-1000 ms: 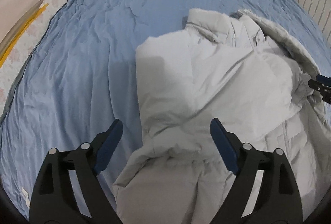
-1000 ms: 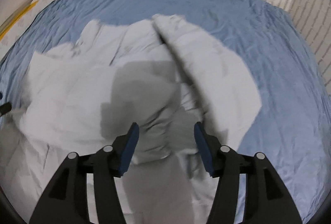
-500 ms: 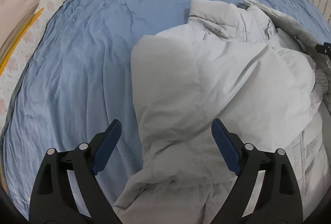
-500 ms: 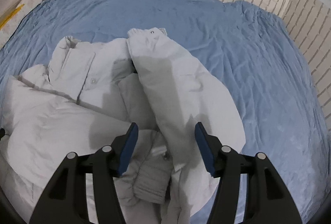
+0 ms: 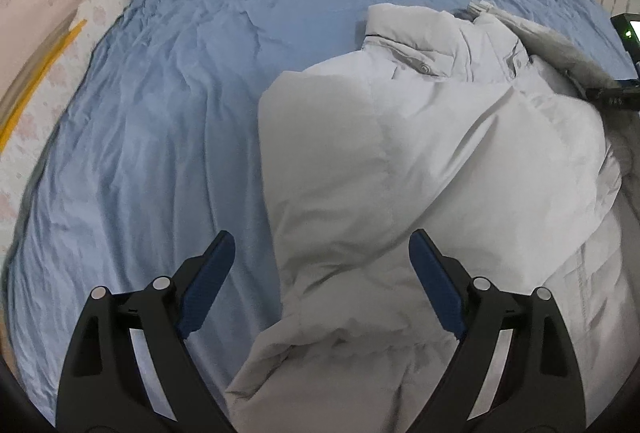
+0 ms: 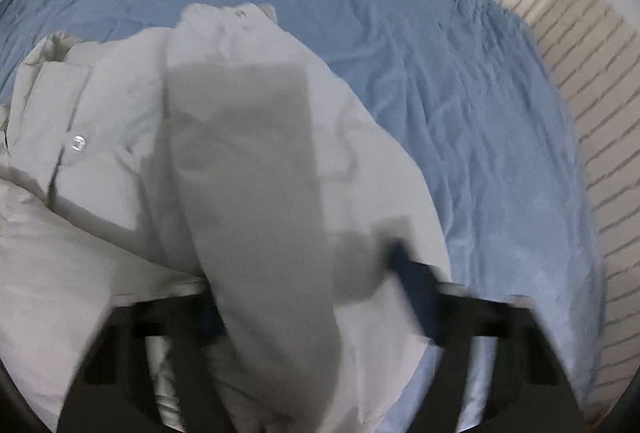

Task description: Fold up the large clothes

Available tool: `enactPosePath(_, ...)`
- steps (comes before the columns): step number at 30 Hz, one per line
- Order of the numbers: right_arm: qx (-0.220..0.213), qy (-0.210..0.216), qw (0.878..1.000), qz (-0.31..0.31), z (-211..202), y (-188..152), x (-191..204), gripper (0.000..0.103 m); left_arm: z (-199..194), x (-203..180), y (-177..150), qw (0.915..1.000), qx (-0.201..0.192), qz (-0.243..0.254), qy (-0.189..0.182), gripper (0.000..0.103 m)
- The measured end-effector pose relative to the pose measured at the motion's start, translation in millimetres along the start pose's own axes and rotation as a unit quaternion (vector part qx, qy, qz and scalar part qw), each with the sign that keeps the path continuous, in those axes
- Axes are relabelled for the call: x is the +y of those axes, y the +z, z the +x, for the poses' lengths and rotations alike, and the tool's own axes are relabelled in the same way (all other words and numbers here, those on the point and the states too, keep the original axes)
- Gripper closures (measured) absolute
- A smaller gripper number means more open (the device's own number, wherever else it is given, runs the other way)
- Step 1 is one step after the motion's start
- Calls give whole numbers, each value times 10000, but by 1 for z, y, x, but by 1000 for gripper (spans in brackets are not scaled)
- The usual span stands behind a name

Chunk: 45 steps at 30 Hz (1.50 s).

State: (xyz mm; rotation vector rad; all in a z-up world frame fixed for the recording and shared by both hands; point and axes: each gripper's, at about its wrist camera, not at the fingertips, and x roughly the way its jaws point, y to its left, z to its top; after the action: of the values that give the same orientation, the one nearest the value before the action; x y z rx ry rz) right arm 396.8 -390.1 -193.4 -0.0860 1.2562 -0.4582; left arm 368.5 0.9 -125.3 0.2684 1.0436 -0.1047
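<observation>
A large pale grey padded jacket [image 5: 420, 161] lies crumpled on the blue bedsheet [image 5: 160, 113], with its collar and snap buttons toward the far side. My left gripper [image 5: 320, 261] hovers open above the jacket's left edge, with nothing between its fingers. In the right wrist view a long fold or sleeve of the jacket [image 6: 248, 173] runs down between the fingers of my right gripper [image 6: 308, 297]. Its jaws are closing around the fabric, and the cloth hides the left finger. The picture there is blurred. The right gripper's body [image 5: 616, 93] shows at the far right of the left wrist view.
The blue sheet [image 6: 460, 93] covers the whole bed. A white brick wall [image 6: 580, 33] bounds the far and right sides. Left of the bed is a pale patterned floor [image 5: 48, 81] with yellow strips [image 5: 36, 93].
The right gripper has moved down and in over the jacket's right fold, which now fills the space between its fingers. The jacket's top layer has settled flatter. The left gripper has barely shifted.
</observation>
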Motion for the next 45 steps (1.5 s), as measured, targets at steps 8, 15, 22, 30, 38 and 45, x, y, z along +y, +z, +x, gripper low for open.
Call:
enactPosePath(8,-941,804,9886,855,-51,-38,-71,91,-4,10,0,9998,54,-200,-55,14)
enactPosePath(15,-997,995,9896,302,-86,-110,-83,91,-17,-10,-2,9999,-55,61,-75,14)
enactPosePath(22,-560,403,9976,-14,-46,-156,-97,92,-20,-23,-3,9997,50,240,-50,14)
enactPosePath(30,-639,954,9915,608,-38,-153,-131,70,-34,-65,28,9973,-187,702,-111,9)
enactPosePath(38,-820,1181,9862,821,-103,-158,-140,23,-37,-88,26,9958,-155,854,-281,9)
enactPosePath(45,-898,1215,9880,315,-126,-87,-100,13,-43,-68,25,9971,-213,640,-348,9)
